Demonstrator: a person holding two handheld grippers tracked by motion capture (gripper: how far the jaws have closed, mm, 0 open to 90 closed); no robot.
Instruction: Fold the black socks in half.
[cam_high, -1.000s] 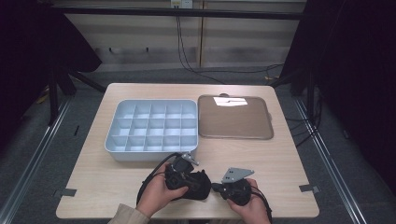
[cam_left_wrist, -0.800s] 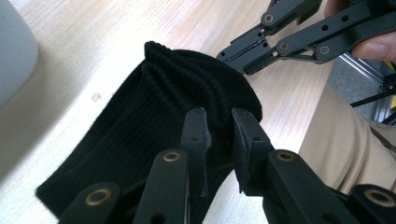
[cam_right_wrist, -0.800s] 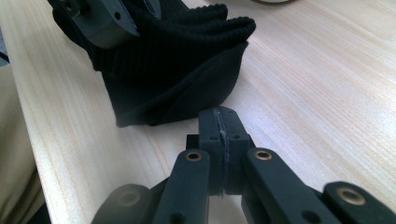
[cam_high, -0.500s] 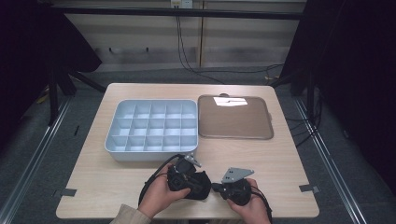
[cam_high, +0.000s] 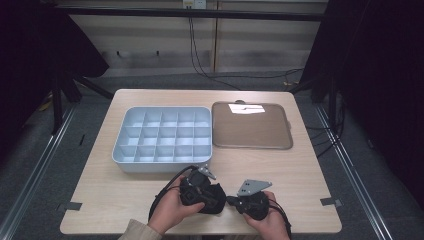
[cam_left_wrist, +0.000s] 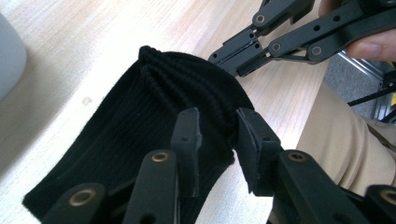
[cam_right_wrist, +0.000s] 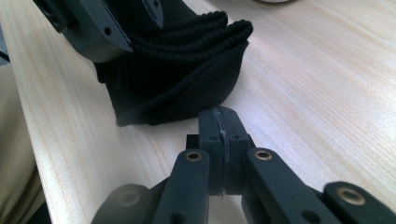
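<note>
We found the black knitted sock (cam_left_wrist: 140, 126) lying flat near the front edge of the wooden table (cam_high: 300, 170), its ribbed cuff bunched into soft ridges. The left gripper (cam_left_wrist: 217, 135) had its jaws on either side of that bunched cuff; the jaws had just been opening, with the fabric between them, and we judged the pinch loosened rather than firm. The right gripper (cam_right_wrist: 219, 126) lay just beside the sock with its jaws closed together on nothing. Behind the hands stood a pale blue plastic box (cam_high: 165, 137) with a grid of square compartments, and beside it a flat brown tray (cam_high: 252, 127) with rounded corners. We judged the work at an early stage: the sock remained on the bare table, in neither box nor tray.
</note>
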